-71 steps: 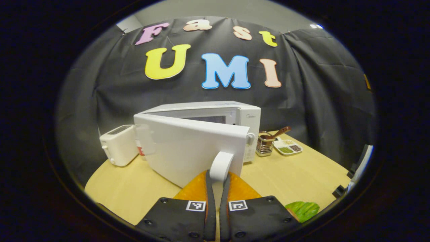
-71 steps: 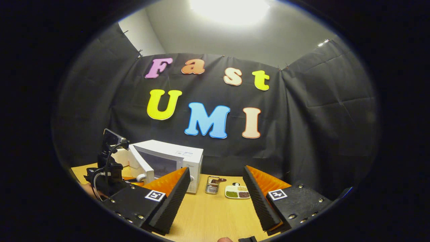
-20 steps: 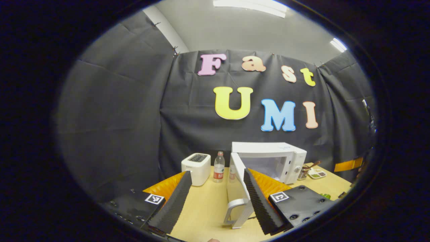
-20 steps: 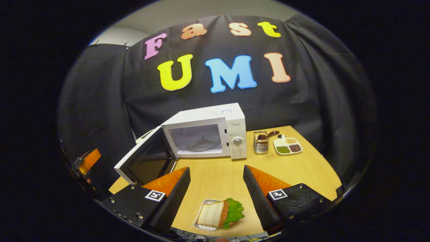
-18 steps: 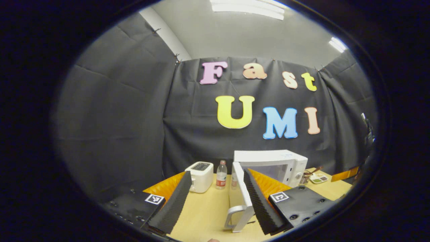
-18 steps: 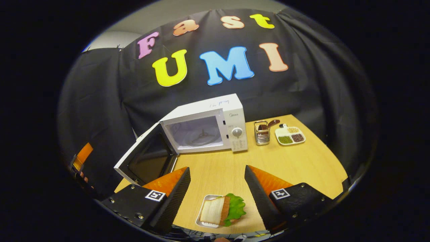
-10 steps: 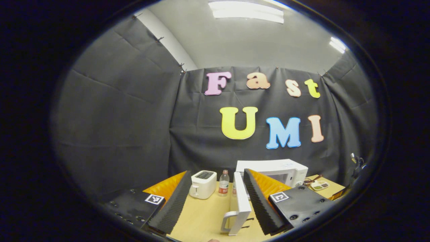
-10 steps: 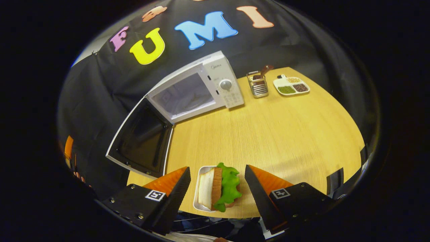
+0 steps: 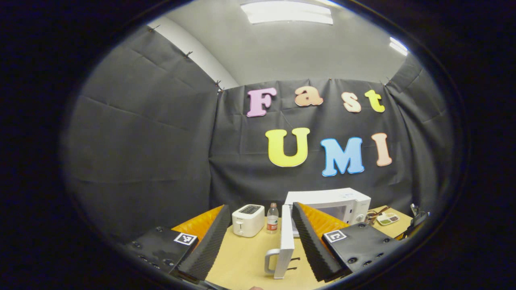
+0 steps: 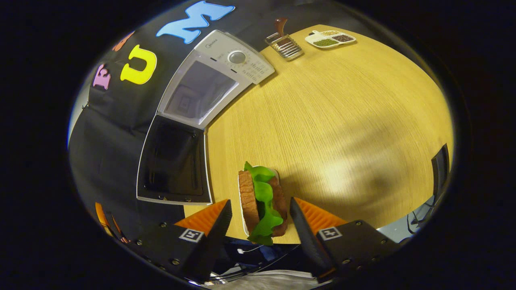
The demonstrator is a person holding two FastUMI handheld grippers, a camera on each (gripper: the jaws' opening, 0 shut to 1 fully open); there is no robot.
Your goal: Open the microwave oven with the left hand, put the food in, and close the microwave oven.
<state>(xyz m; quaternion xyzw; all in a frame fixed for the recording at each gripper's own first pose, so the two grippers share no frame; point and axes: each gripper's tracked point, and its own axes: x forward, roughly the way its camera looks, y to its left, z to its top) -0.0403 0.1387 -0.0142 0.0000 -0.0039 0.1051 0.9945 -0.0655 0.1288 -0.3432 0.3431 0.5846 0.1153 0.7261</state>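
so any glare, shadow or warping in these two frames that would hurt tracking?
Left gripper view: ceiling light blown out at the top, microwave small but sharp. Right gripper view: a broad soft shadow on the table beside the sandwich, a pale sheen further right, and strong fisheye bending of the table edge and the microwave door. No motion blur that I can see.

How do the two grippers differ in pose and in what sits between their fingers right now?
The right gripper looks steeply down at the table; the left gripper looks level across it toward the microwave. The sandwich lies between the right gripper's fingers, untouched; the open door stands between the left gripper's fingers. Both are open.
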